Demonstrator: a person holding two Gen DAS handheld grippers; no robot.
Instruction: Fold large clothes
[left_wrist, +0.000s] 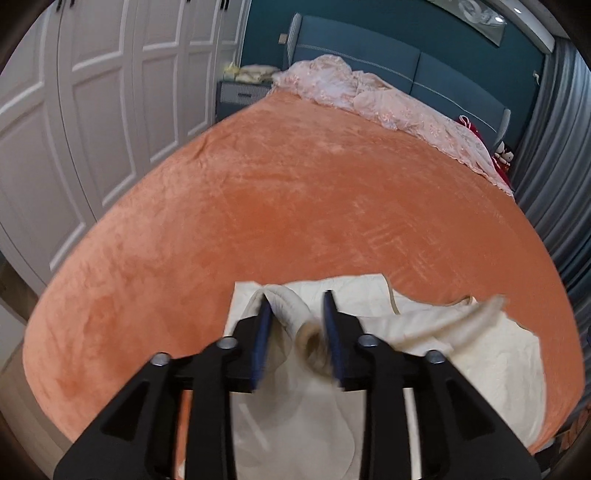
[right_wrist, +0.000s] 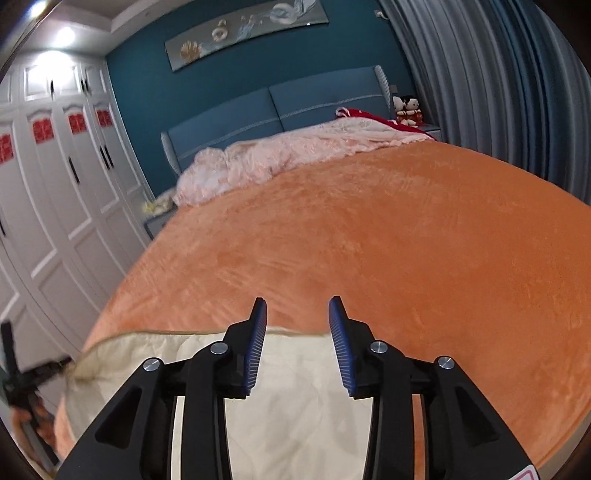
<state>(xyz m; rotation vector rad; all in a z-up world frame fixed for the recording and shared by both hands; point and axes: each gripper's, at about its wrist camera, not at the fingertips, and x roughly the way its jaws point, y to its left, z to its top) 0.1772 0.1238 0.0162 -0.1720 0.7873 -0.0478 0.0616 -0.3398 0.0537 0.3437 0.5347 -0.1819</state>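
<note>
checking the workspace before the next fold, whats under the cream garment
The cream garment lies directly on the orange blanket covering the bed, near its foot. Whatever sits beneath the blanket, or tucked inside the garment's folds, is covered and cannot be seen.

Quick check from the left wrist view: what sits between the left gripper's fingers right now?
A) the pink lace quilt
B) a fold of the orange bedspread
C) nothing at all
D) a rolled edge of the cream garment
D. In the left wrist view a rolled edge of the cream garment lies between the spread fingers of the left gripper, above the orange bedspread; the jaws stand apart.
</note>
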